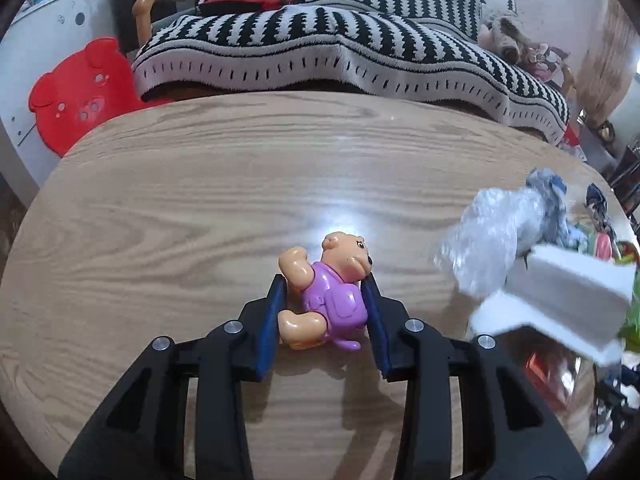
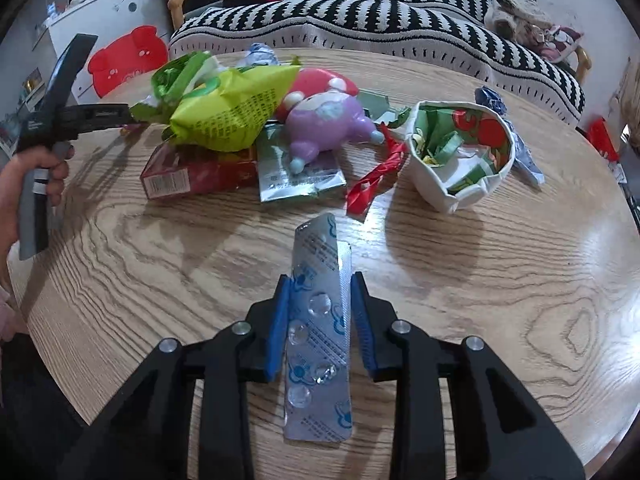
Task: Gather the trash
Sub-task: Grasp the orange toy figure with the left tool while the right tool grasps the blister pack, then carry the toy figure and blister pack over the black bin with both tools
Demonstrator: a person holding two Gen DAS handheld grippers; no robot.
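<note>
A small plastic bear (image 1: 332,300) in a purple outfit sits on the wooden table (image 1: 180,200), and my left gripper (image 1: 325,280) is shut on its body, one blue pad on each side. In the right wrist view a silver blister pack (image 2: 320,320) with clear bubbles lies lengthwise on the table (image 2: 500,280). My right gripper (image 2: 320,280) is shut on it, with the pads against its long edges. Farther back lies a heap of trash: a yellow-green bag (image 2: 232,116), a red box (image 2: 192,176), a silver sachet (image 2: 296,172) and a red wrapper (image 2: 372,180).
A purple toy (image 2: 328,124) lies in the heap, beside a white paper bowl (image 2: 460,196) stuffed with wrappers. Bubble wrap (image 1: 492,240) and a white foam piece (image 1: 560,300) show blurred at the right. A hand (image 2: 40,176) grips a handle at the left. A striped sofa (image 1: 340,48) stands behind the table.
</note>
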